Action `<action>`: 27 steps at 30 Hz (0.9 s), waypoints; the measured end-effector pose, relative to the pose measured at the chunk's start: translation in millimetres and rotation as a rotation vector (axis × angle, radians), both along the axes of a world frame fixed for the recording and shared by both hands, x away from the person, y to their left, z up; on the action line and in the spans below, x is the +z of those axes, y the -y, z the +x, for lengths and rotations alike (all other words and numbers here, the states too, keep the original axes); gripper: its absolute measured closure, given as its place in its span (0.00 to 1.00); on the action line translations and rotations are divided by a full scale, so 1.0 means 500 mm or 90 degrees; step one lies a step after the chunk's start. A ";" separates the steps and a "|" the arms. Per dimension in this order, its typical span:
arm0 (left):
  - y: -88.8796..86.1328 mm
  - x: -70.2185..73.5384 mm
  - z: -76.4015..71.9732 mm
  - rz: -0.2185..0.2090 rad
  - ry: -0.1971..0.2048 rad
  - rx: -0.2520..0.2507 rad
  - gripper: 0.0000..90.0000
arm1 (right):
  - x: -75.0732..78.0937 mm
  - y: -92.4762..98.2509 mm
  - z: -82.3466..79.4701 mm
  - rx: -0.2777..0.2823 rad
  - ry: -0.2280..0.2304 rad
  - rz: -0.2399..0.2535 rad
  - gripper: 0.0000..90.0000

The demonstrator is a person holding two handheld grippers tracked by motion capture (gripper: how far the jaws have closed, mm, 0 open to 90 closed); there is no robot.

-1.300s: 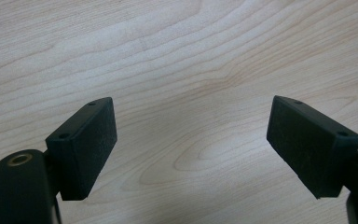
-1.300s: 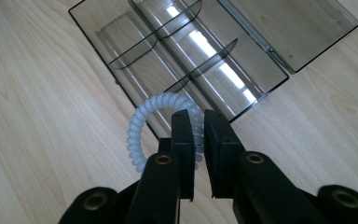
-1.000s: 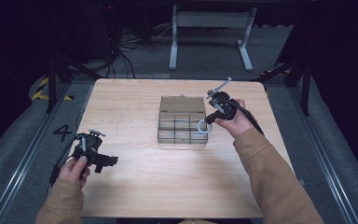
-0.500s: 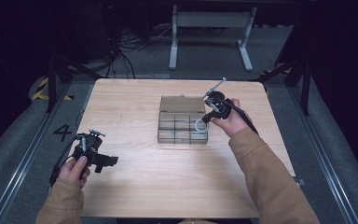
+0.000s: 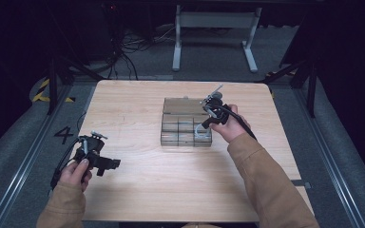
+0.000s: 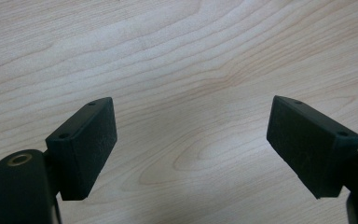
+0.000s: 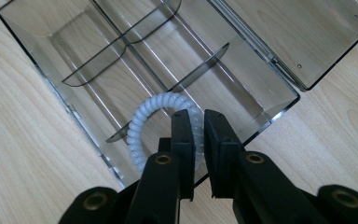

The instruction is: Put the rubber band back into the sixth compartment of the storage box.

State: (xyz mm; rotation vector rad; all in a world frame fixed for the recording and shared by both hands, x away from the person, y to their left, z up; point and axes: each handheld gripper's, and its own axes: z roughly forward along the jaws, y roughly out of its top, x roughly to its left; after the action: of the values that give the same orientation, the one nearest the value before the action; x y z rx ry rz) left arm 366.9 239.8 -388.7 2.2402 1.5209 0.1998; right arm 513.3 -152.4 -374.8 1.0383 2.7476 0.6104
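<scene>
1. Black padded jaws of the right gripper: drawn nearly together, pinching one side of a white spiral hair tie; the rest of the loop hangs free to one side.
2. Hair tie: held over a near compartment of the clear divided box, at the box's right end in the high view. Whether it touches the floor of the box cannot be told.
3. Handling, by judgement: light, springy plastic coil, soft rather than fragile; a pinch across a single strand should hold, though it may twist or spring away on letting go.
4. Right hand: reached forward over the box, gripper pointing down, tan sleeve stretched across the wooden table.
5. Left gripper: jaws spread wide, nothing between them, above bare wood at the table's near left.
</scene>
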 end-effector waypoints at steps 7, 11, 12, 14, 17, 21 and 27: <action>0.000 0.000 0.000 0.000 0.000 0.000 0.18 | -0.010 -0.007 0.001 0.006 0.000 -0.020 0.92; 0.001 0.000 0.000 0.003 -0.001 -0.003 0.18 | -0.015 -0.010 0.000 0.007 0.000 -0.023 0.92; 0.001 0.000 0.000 0.002 -0.001 -0.003 0.18 | -0.017 -0.011 0.000 0.008 -0.001 -0.025 0.92; 0.001 -0.001 0.000 0.001 -0.001 -0.001 0.18 | -0.021 -0.012 0.000 0.012 -0.002 -0.033 0.92; 0.001 0.000 0.000 0.002 -0.001 -0.003 0.18 | -0.025 -0.013 -0.001 0.013 -0.006 -0.037 0.92; 0.003 0.000 0.000 0.002 -0.001 -0.002 0.18 | -0.029 -0.015 -0.002 0.015 -0.007 -0.043 0.92; 0.003 0.000 0.000 0.002 -0.001 -0.002 0.18 | -0.036 -0.017 -0.004 0.015 -0.012 -0.049 0.92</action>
State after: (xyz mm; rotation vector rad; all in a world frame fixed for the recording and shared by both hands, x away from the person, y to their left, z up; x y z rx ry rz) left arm 366.7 238.6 -388.9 2.2458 1.5188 0.1996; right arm 511.3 -143.7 -392.7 1.0001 2.7792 0.4967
